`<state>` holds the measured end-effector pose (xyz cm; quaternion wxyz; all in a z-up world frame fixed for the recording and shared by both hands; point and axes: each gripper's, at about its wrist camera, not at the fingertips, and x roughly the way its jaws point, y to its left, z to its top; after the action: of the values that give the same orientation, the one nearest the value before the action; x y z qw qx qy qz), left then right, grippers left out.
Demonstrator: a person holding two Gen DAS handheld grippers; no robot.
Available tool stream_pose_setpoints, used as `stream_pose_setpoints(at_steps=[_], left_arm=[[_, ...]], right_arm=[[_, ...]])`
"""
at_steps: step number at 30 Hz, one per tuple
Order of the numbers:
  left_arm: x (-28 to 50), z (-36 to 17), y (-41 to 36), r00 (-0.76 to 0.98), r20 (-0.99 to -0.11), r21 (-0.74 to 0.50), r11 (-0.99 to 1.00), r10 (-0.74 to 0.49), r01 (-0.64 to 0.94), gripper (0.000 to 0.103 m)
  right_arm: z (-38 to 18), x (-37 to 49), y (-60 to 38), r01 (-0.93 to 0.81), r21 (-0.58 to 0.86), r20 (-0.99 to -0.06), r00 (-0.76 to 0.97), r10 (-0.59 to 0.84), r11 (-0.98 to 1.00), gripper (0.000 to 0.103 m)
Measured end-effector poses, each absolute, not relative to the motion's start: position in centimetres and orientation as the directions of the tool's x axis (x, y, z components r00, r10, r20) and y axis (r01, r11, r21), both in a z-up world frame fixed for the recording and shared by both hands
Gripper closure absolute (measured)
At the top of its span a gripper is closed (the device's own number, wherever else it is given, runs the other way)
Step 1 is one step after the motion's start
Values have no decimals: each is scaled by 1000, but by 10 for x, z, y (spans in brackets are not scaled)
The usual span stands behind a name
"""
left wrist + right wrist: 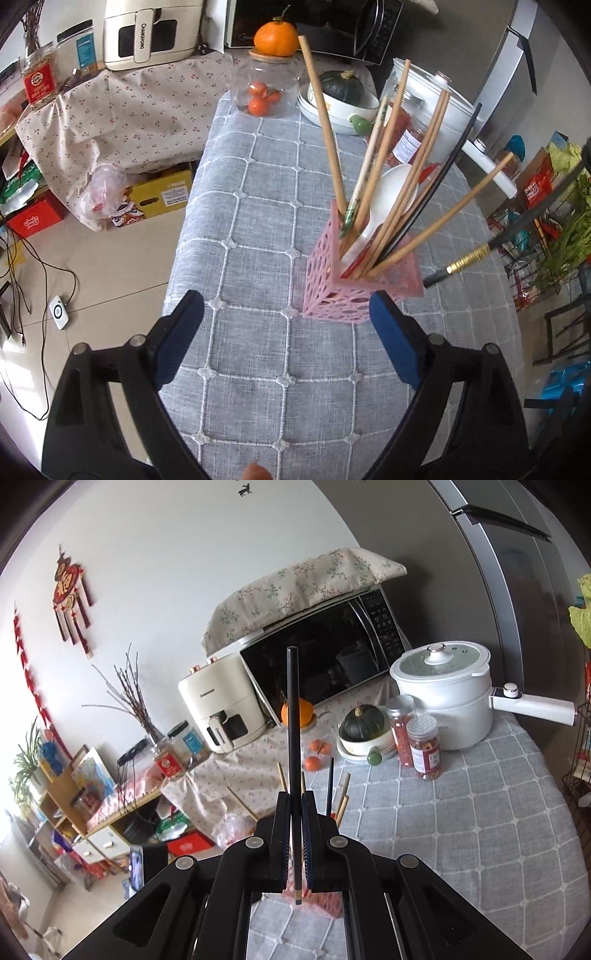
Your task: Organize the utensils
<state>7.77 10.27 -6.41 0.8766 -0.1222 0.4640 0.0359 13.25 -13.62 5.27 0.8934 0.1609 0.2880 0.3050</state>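
A pink perforated utensil holder [360, 291] stands on the grey checked tablecloth [258, 236]. It holds several wooden chopsticks [325, 118], a black chopstick [439, 177] and a white spoon [388, 199]. My left gripper [286, 332] is open and empty, just in front of the holder. My right gripper [295, 797] is shut on a black chopstick [293, 720] that points up and away; its gold-banded part [467, 260] shows at the right of the left wrist view, above the holder. In the right wrist view the holder [328, 901] is mostly hidden under the fingers.
At the table's far end stand a white electric pot [447, 698], two red-filled jars [424, 751], a bowl with a green squash [362, 723], a glass jar of oranges [264, 88], a microwave [325, 657] and an air fryer [221, 705]. Boxes and cables lie on the floor at left [74, 221].
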Motion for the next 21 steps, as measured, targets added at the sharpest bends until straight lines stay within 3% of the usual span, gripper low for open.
stream_pose_setpoints(at_steps=[7,15,16,17,18,19,20,21], left_arm=[[75,-70,102,526,-848,-156,978,-61,-139,6],[72,-70,104,535,-844,-129,983,-38,-134,2],[72,-68,104,542,-840,-130,982,-35,-138,2],[71,-66,105,550,-834,-134,981,-35,-142,1],[71,-63,104,561,-827,-139,979,-34,-147,1],[69,-58,102,574,-818,-143,979,-33,-148,1],[69,-55,100,582,-812,-142,979,-32,-144,1],[67,-51,96,589,-807,-136,981,-30,-137,1]], right_arm=[[43,145,-103,-459,431,-404,671,621,777,97],[5,155,-65,-480,398,-480,618,623,782,93],[2,157,-65,-470,400,-492,614,617,787,83],[1,157,-67,-461,404,-499,613,613,790,65],[1,157,-70,-451,413,-498,615,611,791,56],[3,156,-74,-443,420,-492,622,609,792,37],[6,153,-80,-434,425,-480,636,604,794,27],[10,148,-88,-427,421,-469,653,595,800,25]])
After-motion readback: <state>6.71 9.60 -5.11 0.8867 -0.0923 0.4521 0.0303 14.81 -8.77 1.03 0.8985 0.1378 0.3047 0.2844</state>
